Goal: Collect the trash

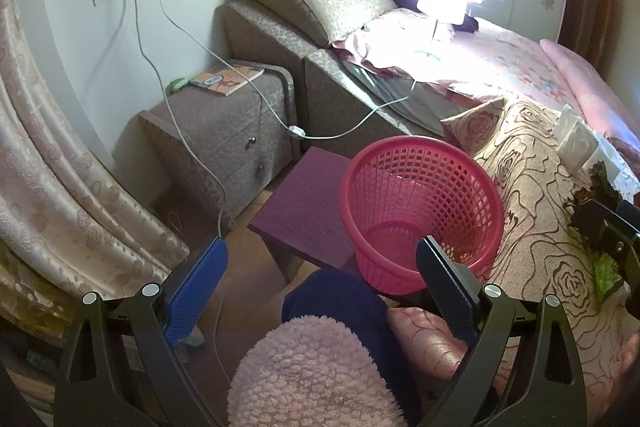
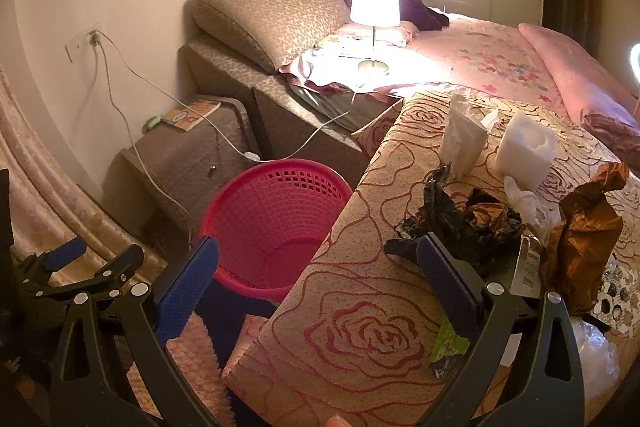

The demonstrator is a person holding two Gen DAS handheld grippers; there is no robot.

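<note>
The right claw [image 2: 318, 275] stands wide with nothing between its fingers, hovering over the near edge of the rose-patterned table [image 2: 360, 327]. Just ahead of its right finger lies the crumpled black wrapper [image 2: 444, 219], touching a brown crumpled bag [image 2: 584, 239] farther right. A green scrap [image 2: 448, 345] lies right beside that same finger, partly hidden behind it. Beyond the wrapper stand a tissue pack [image 2: 464, 139] and a white block [image 2: 526, 147]. Ahead and left of the claw, below the table edge, sits the pink basket [image 2: 276, 223].

The left claw [image 1: 322, 265] is also wide and holds nothing; the basket [image 1: 420, 203] sits just ahead, toward its right finger, on a purple stool [image 1: 304, 203]. The basket's near rim is hidden by that finger. At the far right the trash is cut off and hard to make out.
</note>
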